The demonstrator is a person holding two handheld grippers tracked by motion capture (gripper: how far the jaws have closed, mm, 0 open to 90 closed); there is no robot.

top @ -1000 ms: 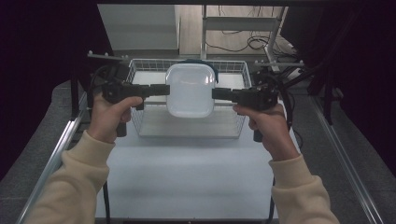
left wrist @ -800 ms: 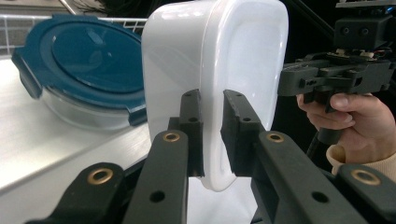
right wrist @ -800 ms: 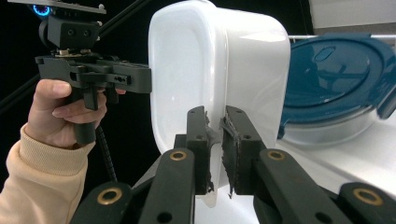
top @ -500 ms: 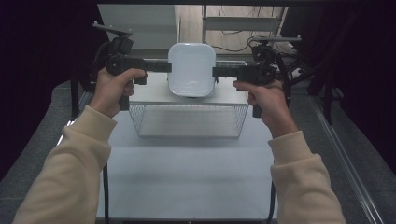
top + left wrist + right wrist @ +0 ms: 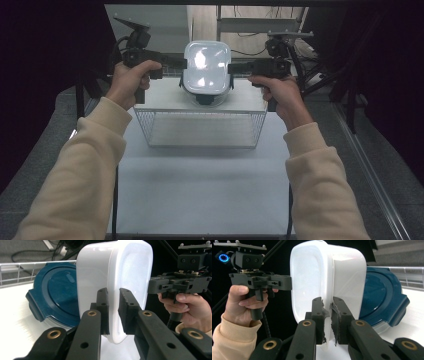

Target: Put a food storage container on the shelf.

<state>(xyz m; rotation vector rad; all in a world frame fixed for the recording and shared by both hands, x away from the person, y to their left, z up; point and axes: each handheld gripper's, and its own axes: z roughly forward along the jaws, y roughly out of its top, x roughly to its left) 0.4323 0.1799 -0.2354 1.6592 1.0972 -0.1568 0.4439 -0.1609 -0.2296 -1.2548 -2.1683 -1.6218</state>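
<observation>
White rounded plastic container (image 5: 207, 67) hung above the far table edge (image 5: 150, 100), beyond the wire basket (image 5: 200, 131), left gripper (image 5: 181, 62) and right gripper (image 5: 231, 67) each clamped on its rim.

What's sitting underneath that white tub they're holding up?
A round container with a dark blue lid lies below the white tub, beyond the wire basket. The tub covers most of it from above, and whatever is under the blue lid is hidden.
</observation>
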